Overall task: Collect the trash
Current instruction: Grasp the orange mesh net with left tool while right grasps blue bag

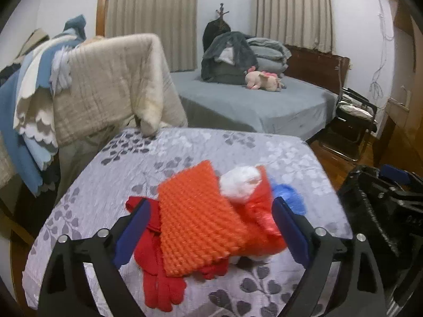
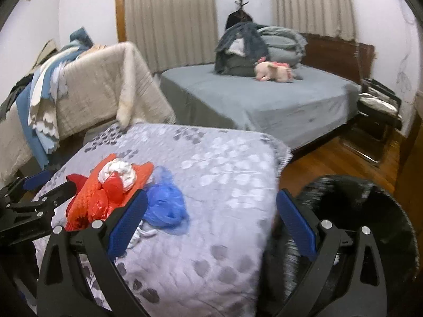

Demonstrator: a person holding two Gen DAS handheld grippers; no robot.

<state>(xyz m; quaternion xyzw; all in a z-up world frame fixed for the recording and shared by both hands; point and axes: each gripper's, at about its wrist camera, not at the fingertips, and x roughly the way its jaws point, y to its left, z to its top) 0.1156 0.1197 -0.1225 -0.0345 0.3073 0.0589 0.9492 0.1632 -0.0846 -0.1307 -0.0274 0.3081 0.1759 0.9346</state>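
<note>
A heap of trash lies on a grey leaf-patterned cover: an orange bubble-textured sheet, a red glove, a crumpled red plastic bag, a white wad and a blue plastic bag. My left gripper is open, its jaws on either side of the orange sheet and red bag. In the right wrist view the heap and blue bag lie left of my open, empty right gripper. A black trash bag gapes at the lower right.
A chair draped with beige and blue blankets stands behind the covered surface. A bed with folded bedding and a pink plush toy lies beyond. A folding chair stands on the wooden floor at right.
</note>
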